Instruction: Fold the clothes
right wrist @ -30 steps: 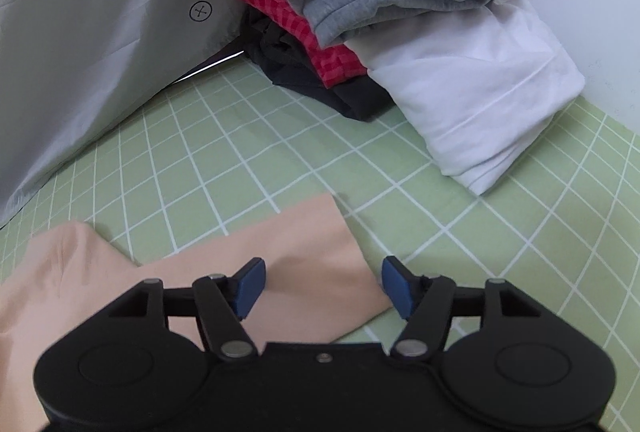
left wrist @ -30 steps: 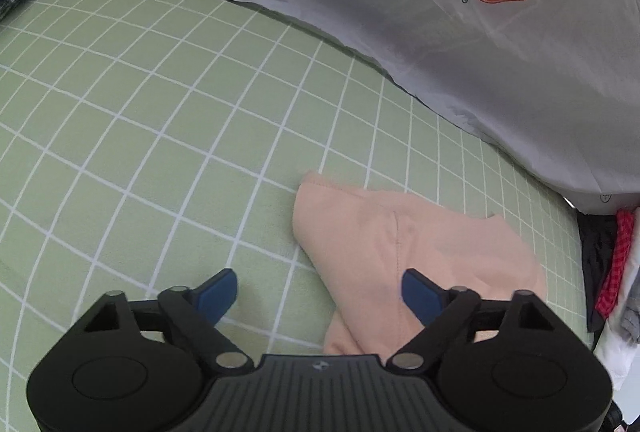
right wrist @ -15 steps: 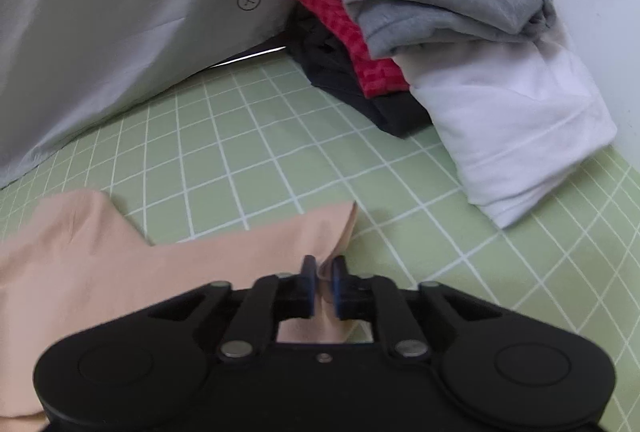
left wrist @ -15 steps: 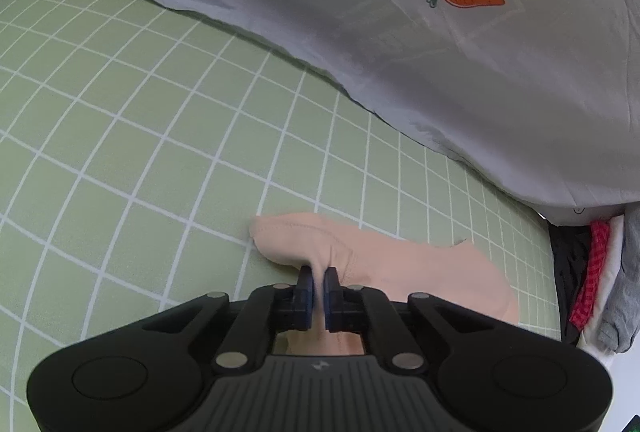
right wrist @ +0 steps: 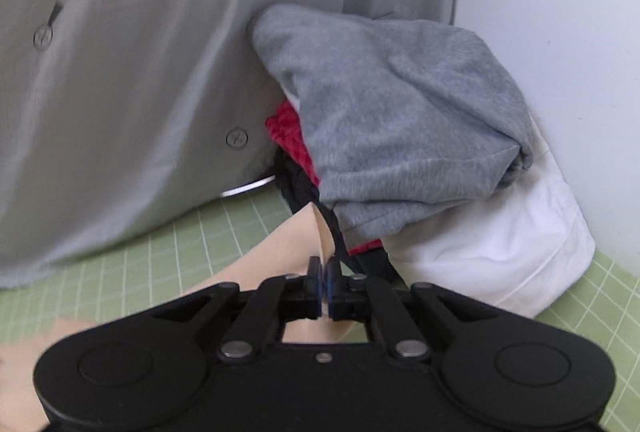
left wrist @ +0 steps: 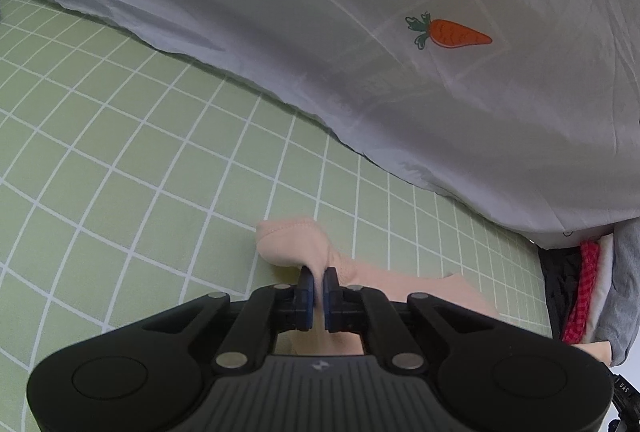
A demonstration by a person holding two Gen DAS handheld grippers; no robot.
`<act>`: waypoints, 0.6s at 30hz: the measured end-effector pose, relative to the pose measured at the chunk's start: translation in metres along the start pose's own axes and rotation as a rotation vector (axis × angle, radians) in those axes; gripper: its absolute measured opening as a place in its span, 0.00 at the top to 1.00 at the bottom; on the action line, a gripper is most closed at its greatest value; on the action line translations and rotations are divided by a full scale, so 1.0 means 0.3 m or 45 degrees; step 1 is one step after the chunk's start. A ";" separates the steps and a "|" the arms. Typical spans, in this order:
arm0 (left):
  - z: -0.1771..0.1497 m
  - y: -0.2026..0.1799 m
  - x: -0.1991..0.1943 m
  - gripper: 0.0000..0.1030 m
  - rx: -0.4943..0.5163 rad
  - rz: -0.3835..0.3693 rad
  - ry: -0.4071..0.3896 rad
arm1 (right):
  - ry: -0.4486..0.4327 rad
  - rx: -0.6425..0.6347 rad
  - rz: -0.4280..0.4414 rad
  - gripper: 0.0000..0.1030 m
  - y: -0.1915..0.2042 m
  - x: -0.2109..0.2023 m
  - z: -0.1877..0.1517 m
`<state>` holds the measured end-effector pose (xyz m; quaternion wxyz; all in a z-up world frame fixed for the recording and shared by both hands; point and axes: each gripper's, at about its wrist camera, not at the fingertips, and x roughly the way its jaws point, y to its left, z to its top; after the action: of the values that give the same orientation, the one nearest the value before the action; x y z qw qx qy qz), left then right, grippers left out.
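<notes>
The peach garment (left wrist: pixel 304 248) lies on the green grid-patterned sheet (left wrist: pixel 120 159), pinched at two places: the left gripper (left wrist: pixel 319 290) has its jaws closed on a bunched fold near one end, and the right gripper (right wrist: pixel 322 286) has its jaws closed on a corner that stands up from the sheet as a thin raised flap. Behind it hangs a grey cloth printed with a carrot (left wrist: pixel 452 33), and beside the right gripper a pile holds a grey sweatshirt (right wrist: pixel 400 119) over red (right wrist: pixel 290 135), black (right wrist: pixel 298 189) and white (right wrist: pixel 500 240) clothes.
</notes>
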<state>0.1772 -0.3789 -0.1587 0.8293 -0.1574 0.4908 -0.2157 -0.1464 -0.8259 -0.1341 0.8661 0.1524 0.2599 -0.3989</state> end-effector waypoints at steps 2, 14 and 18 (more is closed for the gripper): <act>0.004 0.003 0.012 0.95 0.001 0.011 -0.002 | 0.030 -0.007 -0.014 0.98 -0.003 0.015 -0.022; 0.034 0.028 0.035 0.31 -0.090 0.113 0.060 | 0.144 0.066 -0.018 0.97 -0.036 0.021 -0.104; 0.037 0.036 -0.056 0.26 -0.099 0.107 0.013 | 0.098 0.086 0.037 0.97 -0.018 -0.037 -0.091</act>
<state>0.1820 -0.3605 -0.1461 0.8283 -0.1679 0.5093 -0.1623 -0.1656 -0.8095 -0.1505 0.8555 0.2007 0.2772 -0.3886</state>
